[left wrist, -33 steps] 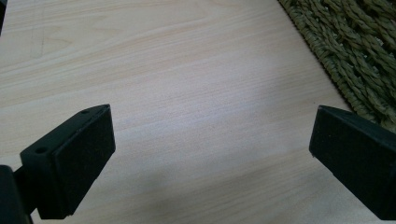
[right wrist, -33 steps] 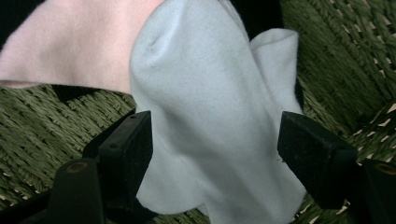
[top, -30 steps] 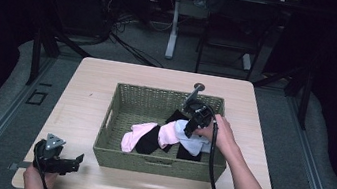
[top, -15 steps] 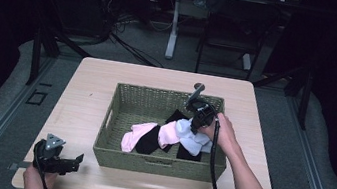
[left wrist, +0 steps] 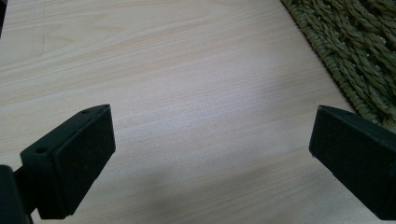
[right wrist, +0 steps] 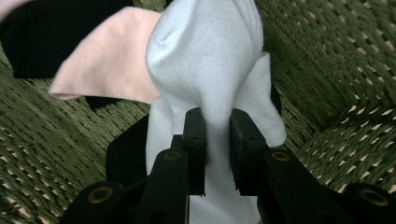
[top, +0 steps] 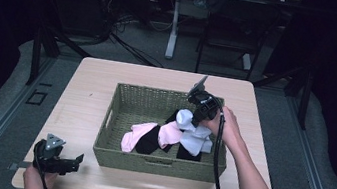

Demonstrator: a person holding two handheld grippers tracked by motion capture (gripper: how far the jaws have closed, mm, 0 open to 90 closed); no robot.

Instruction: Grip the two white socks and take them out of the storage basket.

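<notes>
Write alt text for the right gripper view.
The right gripper pinches a fold of a white sock between its two black jaws, over the floor of a green woven basket. Behind the sock lie a pink sock and a black sock.

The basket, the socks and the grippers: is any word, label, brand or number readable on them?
None: no readable text on the woven basket, the white sock, the pink sock, the black sock, the left gripper or the right gripper.
</notes>
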